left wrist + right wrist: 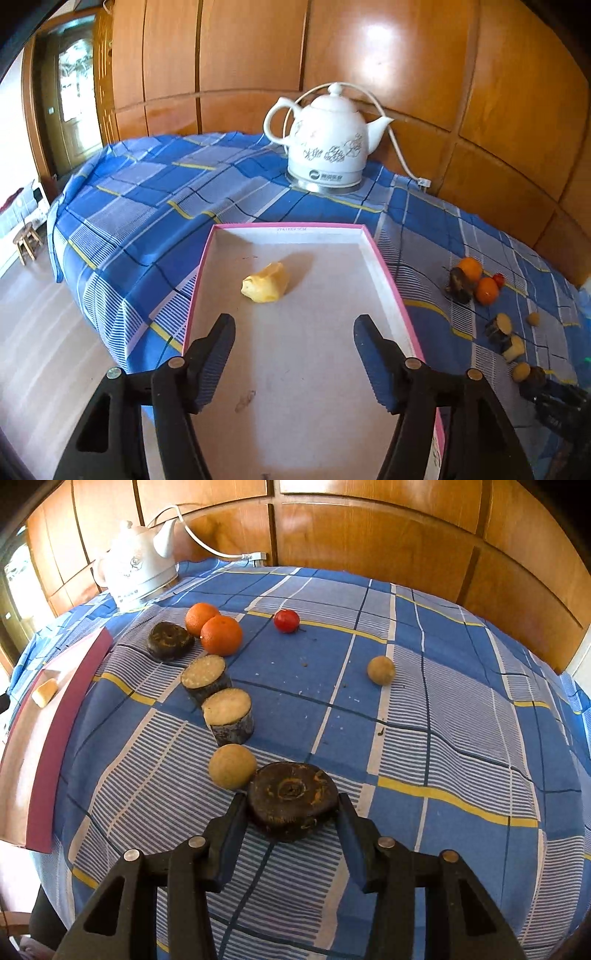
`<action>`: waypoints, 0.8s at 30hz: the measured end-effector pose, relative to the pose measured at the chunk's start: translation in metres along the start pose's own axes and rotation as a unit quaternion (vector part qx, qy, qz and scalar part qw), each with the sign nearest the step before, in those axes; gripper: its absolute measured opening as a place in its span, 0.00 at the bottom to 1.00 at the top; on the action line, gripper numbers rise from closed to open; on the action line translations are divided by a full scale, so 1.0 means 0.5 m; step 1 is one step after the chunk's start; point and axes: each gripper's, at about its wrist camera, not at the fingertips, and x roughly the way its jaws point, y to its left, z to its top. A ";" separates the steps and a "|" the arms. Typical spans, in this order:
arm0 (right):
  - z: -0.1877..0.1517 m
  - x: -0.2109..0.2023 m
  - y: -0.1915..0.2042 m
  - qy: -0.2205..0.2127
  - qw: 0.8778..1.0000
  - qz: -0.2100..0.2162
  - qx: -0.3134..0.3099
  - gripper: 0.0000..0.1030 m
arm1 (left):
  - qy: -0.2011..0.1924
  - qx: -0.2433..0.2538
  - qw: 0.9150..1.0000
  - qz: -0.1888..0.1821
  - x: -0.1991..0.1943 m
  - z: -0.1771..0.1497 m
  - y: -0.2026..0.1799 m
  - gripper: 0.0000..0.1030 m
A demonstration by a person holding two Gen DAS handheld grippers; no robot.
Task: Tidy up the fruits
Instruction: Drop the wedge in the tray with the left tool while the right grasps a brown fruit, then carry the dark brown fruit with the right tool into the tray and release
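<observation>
My left gripper (294,321) hangs open over a pink-rimmed shallow tray (388,273), with nothing between its fingers. A yellow fruit chunk (266,282) lies on the tray floor just beyond the fingertips. My right gripper (291,801) is shut on a dark round slice (291,797) that rests on the blue checked cloth. A tan round fruit (232,766) touches that slice on its left. Further back lie two pale-cut dark cylinders (229,714), another dark slice (170,640), two oranges (221,635), a red tomato (286,620) and a second tan fruit (381,670).
A white ceramic kettle (328,147) with its cord stands at the back of the table against the wooden wall panels. The tray sits at the table's left front, its side wall (51,738) left of the fruit row. The floor drops away to the left.
</observation>
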 end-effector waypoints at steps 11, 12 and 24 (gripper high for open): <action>-0.007 -0.038 -0.012 -0.015 1.000 0.009 0.019 0.46 | -0.015 0.024 1.000 -0.012 -0.039 -0.019 -0.025 0.68; -0.005 -0.043 -0.010 -0.017 1.000 0.010 0.018 0.46 | -0.015 0.024 1.000 -0.013 -0.040 -0.019 -0.026 0.68; 0.024 -0.093 0.086 -0.034 0.996 0.071 -0.042 0.46 | -0.007 0.017 1.000 -0.016 -0.041 -0.036 -0.020 0.70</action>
